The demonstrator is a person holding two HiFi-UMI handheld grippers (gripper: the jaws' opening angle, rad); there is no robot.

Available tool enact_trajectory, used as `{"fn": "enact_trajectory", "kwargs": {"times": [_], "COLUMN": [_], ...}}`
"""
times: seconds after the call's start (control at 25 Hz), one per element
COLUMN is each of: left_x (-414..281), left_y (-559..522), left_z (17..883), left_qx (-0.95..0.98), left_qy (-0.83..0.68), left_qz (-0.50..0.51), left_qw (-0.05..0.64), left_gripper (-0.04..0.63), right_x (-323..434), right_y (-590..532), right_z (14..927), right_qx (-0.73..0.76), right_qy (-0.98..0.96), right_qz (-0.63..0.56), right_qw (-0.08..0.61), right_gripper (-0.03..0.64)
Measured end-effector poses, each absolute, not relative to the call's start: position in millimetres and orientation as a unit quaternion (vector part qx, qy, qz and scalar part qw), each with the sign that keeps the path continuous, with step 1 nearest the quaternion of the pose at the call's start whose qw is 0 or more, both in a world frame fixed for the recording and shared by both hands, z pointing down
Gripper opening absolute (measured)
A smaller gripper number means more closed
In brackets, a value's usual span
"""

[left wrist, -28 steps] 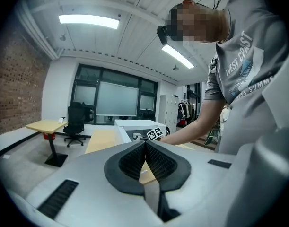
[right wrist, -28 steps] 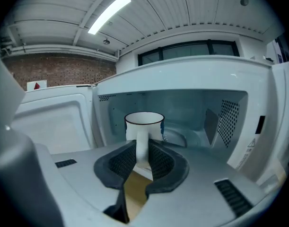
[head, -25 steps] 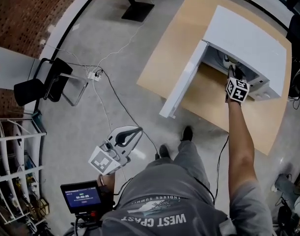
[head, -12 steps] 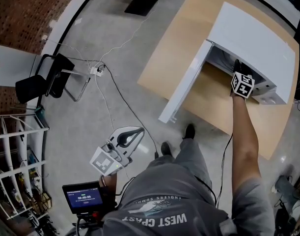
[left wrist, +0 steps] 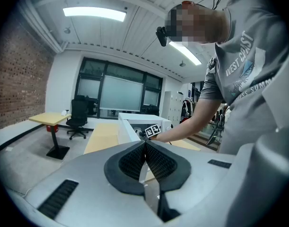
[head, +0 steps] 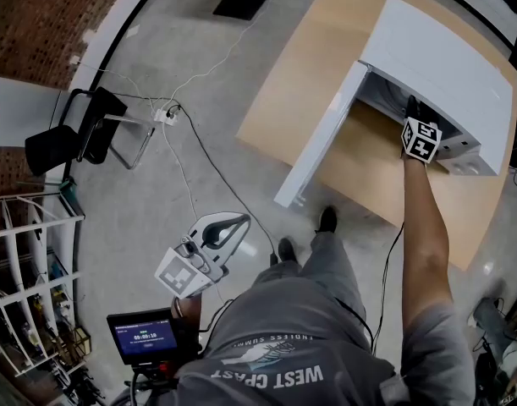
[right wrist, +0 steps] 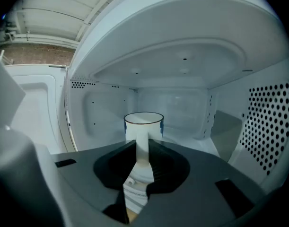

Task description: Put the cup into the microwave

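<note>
1. Right gripper (right wrist: 142, 148): clenched on the handle of the white ceramic cup with a thin brown rim line (right wrist: 143, 126). The cup is upright at frame centre, inside the white microwave oven (right wrist: 101, 112). Whether its base meets the cavity floor cannot be told.
2. Clearances, right gripper view: the cup stands apart from the left wall, the back wall and the perforated right wall (right wrist: 272, 126). The ceiling is well above the rim. The open white door (right wrist: 35, 108) fills the frame's left.
3. Left gripper (left wrist: 145, 144): pads pressed together, nothing between them. It sits at the lower left of the head view over the grey floor (head: 156, 184), well apart from the light wooden table (head: 300, 74).
4. Head view, upper right: the oven stands on the table with its door swung toward frame left. The door's free end reaches past the table's near edge in the picture.
5. View differences: only the right gripper view shows the cup, because the oven's top hides it from the head view. The left gripper view alone shows the oven side-on. The head view alone shows the black chair (head: 72, 142) and floor cables (head: 207, 176).
</note>
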State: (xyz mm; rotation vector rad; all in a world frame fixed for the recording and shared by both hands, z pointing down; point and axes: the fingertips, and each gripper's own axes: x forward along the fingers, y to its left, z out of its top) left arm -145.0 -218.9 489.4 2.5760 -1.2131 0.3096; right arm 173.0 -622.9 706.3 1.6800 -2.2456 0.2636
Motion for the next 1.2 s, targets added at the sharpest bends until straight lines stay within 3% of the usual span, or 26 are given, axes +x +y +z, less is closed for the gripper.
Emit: {"fn": "enact_trajectory", "kwargs": {"times": [0.2, 0.28, 0.72, 1.2], "left_x": [-145, -146, -149, -161], "left_y": [-216, -214, -204, -160], "left_z": [491, 491, 490, 456], "left_qx": [0.891, 0.891, 0.895, 0.912], "left_qy": [-0.419, -0.419, -0.413, -0.391], "left_qz": [0.105, 0.105, 0.099, 0.072], "left_qw": [0.138, 0.139, 0.134, 0.101], "left_gripper": [0.021, 0.02, 0.021, 0.02], "right_x": [174, 174, 172, 173], "right_y": [-625, -625, -610, -491], "right_z": [707, 707, 690, 623], "right_qx": [0.584, 0.581, 0.583, 0.598], "right_qy": [-0.789, -0.791, -0.793, -0.789], "right_qz": [0.097, 0.099, 0.089, 0.093], "right_qw": [0.165, 0.163, 0.15, 0.103], "right_gripper": [0.078, 0.144, 0.146, 0.142]}}
